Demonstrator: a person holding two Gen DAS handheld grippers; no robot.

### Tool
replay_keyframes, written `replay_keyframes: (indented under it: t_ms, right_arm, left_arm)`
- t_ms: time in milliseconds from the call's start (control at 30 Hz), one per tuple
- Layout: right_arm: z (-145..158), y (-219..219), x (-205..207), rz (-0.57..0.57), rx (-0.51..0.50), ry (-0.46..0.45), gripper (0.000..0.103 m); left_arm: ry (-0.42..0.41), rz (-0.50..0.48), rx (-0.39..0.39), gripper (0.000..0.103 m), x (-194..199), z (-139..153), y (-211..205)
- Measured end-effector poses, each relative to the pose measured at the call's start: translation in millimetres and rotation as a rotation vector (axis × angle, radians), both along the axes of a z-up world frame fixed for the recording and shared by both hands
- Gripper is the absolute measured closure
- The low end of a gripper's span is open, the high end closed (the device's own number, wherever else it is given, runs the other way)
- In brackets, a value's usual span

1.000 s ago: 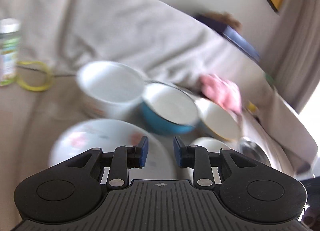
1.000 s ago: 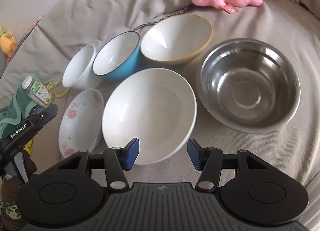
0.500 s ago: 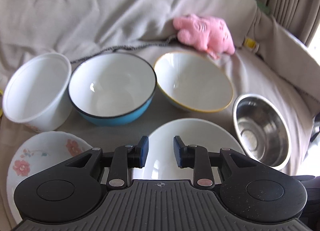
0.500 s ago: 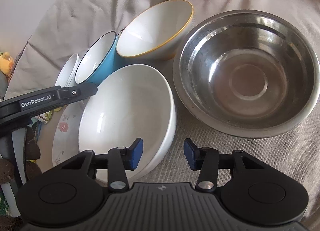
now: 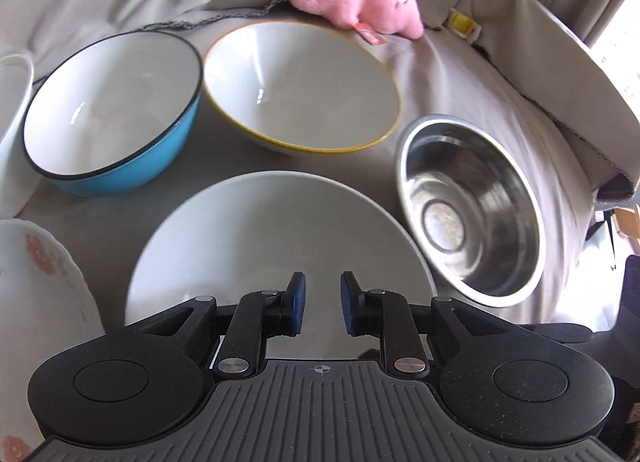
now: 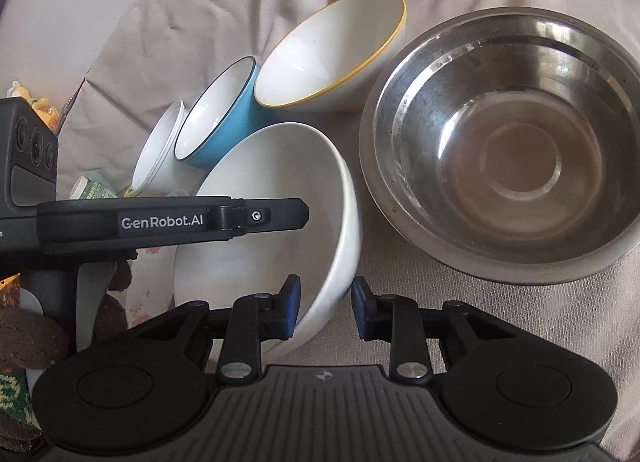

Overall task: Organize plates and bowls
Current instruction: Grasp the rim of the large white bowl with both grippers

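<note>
1. The right gripper [image 6: 323,304] has its jaws apart and straddling the near rim of the white plate [image 6: 280,182], one pad inside, one outside, not yet pressing as far as I can see. To my eye the step is to close squarely on that rim, low enough that the smooth glaze doesn't slip out when it lifts.
2. The left gripper [image 5: 322,304] hovers over the same plate's near edge, jaws parted with a narrow gap, holding nothing.
3. The steel bowl [image 6: 508,146], the largest, sits ahead and to the right of the right gripper, just beside the plate; empty.
4. The yellow-rimmed bowl [image 5: 300,86], beyond the plate, is empty.
5. The blue bowl [image 5: 112,118], ahead-left of the left gripper, is empty, rim close against the yellow-rimmed one.
6. The white cup [image 6: 158,154], farthest left, looks empty.
7. The floral plate [image 5: 36,286] lies left of the left gripper, bare.
</note>
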State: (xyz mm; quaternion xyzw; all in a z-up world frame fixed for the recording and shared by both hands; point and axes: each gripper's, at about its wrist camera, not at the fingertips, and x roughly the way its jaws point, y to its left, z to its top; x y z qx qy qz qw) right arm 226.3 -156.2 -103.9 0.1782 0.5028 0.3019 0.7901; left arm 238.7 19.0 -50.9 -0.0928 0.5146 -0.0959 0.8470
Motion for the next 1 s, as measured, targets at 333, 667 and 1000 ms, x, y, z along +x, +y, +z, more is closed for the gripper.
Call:
replay_keyframes:
  t_ms: [333,667,1000]
  right_arm:
    - [-3,-7,-1,-0.006,0.006,-0.011,0.074]
    - [-13,-12,3,-0.020,0.047,0.015,0.067]
    - [-27,2,11,0.039,0.112,0.090,0.067]
  left_arm:
    - [-0.122,0.119,0.237,0.081,-4,37,29]
    - [-0.010,0.109,0.217,0.064,24,11,51]
    - [0.086,0.042,0.148,0.054,24,-20,49]
